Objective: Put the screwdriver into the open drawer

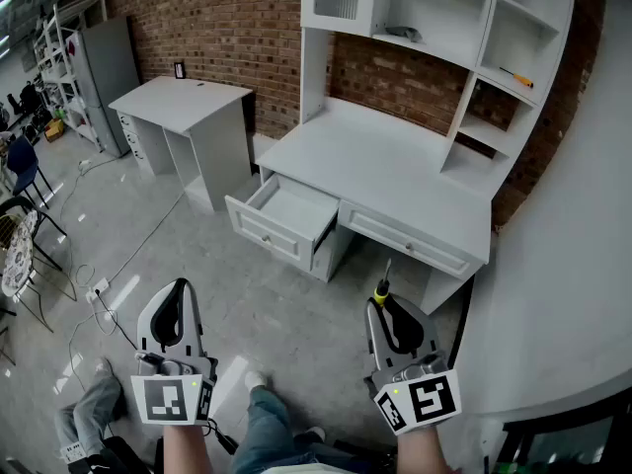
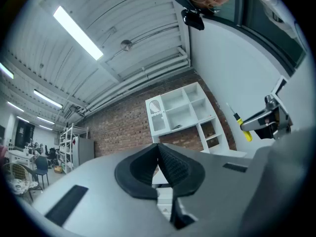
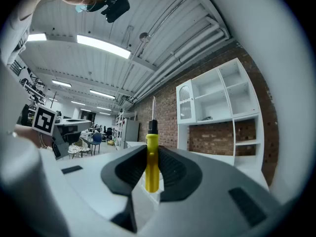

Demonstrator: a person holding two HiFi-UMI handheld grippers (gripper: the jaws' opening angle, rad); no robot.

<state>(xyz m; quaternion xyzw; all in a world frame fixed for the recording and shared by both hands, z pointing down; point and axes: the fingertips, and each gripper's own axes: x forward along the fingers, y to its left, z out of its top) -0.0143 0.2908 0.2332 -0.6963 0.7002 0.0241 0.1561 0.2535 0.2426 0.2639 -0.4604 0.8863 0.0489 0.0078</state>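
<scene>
My right gripper (image 1: 386, 302) is shut on a screwdriver (image 1: 382, 285) with a yellow handle, black collar and thin metal shaft. In the right gripper view the screwdriver (image 3: 151, 154) stands upright between the pads, shaft pointing up. My left gripper (image 1: 176, 302) hangs at the lower left, its pads (image 2: 170, 163) pressed together with nothing between them. The open drawer (image 1: 284, 215) juts out from the left side of the white desk (image 1: 385, 171), well ahead of both grippers; its inside looks bare. From the left gripper view the right gripper (image 2: 266, 120) shows with the screwdriver (image 2: 241, 124).
A white hutch with shelves (image 1: 444, 28) stands on the desk; a second screwdriver with an orange handle (image 1: 516, 77) lies on a right shelf. The desk's right drawer (image 1: 410, 237) is closed. A smaller white desk (image 1: 188, 117) stands at the left. Cables (image 1: 99, 294) run over the concrete floor.
</scene>
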